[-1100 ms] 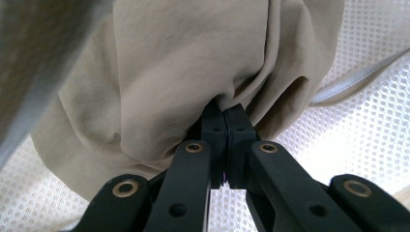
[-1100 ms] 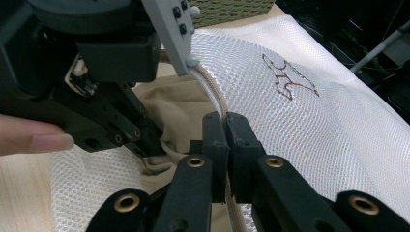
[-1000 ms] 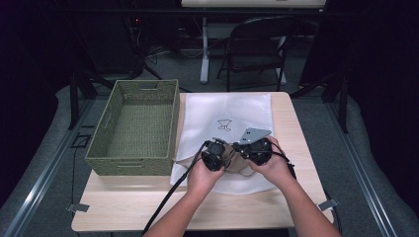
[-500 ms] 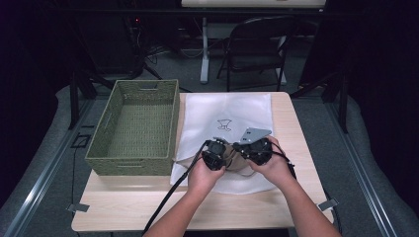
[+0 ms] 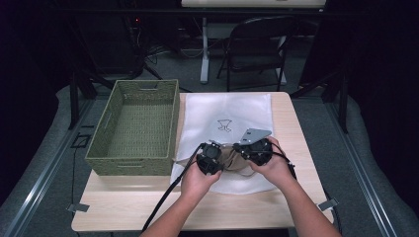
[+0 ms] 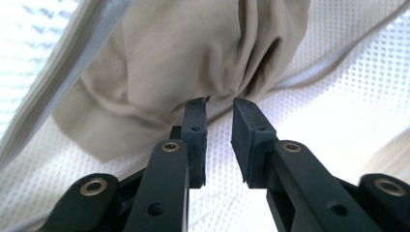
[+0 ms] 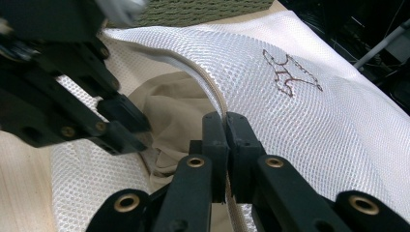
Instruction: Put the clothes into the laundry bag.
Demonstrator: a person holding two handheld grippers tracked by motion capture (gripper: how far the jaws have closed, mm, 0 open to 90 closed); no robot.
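A white mesh bag (image 5: 232,108) with a small stitched logo lies flat on the table, its opening toward me. Tan cloth (image 5: 233,159) bulges out of that opening. My right gripper (image 5: 250,149) is shut on the bag's corded rim (image 7: 212,104) and holds it up, as the right gripper view (image 7: 225,118) shows. My left gripper (image 5: 217,159) sits just left of it. In the left gripper view its jaws (image 6: 220,104) stand a little open with their tips at the tan cloth (image 6: 169,63) and nothing between them. The same left gripper (image 7: 123,123) appears in the right gripper view, beside the cloth (image 7: 176,108).
A green woven basket (image 5: 129,165) stands on the left part of the wooden table (image 5: 291,128), close against the bag's left edge. A folding chair (image 5: 254,39) and stands are on the floor beyond the far edge. A cable trails from my left gripper off the front edge.
My left gripper has shifted slightly back toward me. The right gripper has kept its hold on the bag's rim and hardly moved.
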